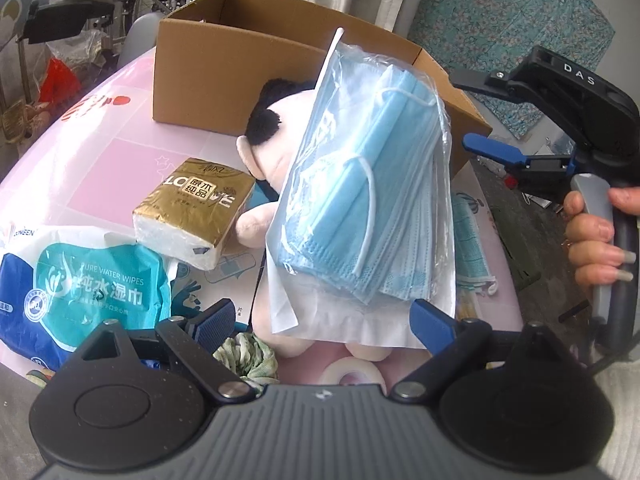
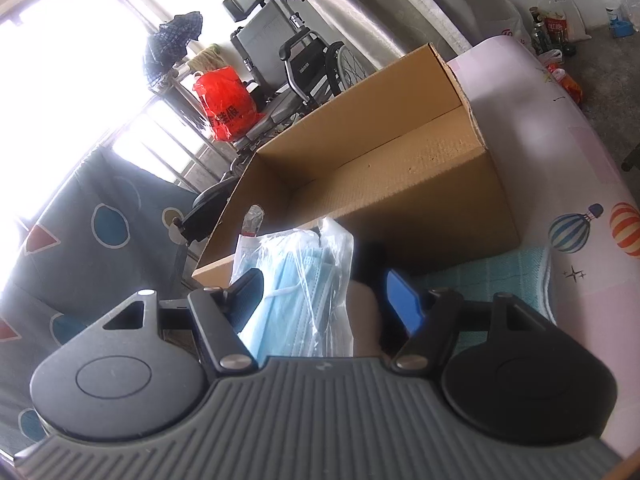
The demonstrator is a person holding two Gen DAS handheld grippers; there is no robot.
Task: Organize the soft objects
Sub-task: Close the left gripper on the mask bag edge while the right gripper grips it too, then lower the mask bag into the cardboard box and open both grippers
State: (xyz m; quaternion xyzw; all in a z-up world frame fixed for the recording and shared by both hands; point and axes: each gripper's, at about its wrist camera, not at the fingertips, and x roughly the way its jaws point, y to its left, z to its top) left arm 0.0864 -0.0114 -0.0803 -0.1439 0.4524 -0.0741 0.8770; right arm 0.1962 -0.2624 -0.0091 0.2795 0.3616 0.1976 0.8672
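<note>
A clear bag of blue face masks (image 1: 360,200) stands on end against a pale plush toy with black hair (image 1: 276,128), in front of an open cardboard box (image 1: 192,80). My left gripper (image 1: 322,322) is open wide, the bag's bottom edge between its fingers; the left pad is well clear of it. My right gripper (image 1: 486,120) is open just right of the bag, a hand (image 1: 592,232) on its handle. In the right wrist view the mask bag (image 2: 296,288) lies between the spread fingers of the right gripper (image 2: 324,300), close to the left pad. The box (image 2: 400,184) looks empty.
On the pink table cover (image 1: 100,160) lie a gold tissue pack (image 1: 196,208), a wet wipes pack (image 1: 92,284), a green scrunchie (image 1: 248,356), a white tape roll (image 1: 352,374) and a teal cloth (image 2: 500,276). A wheelchair (image 2: 304,64) and red bag (image 2: 228,104) stand behind.
</note>
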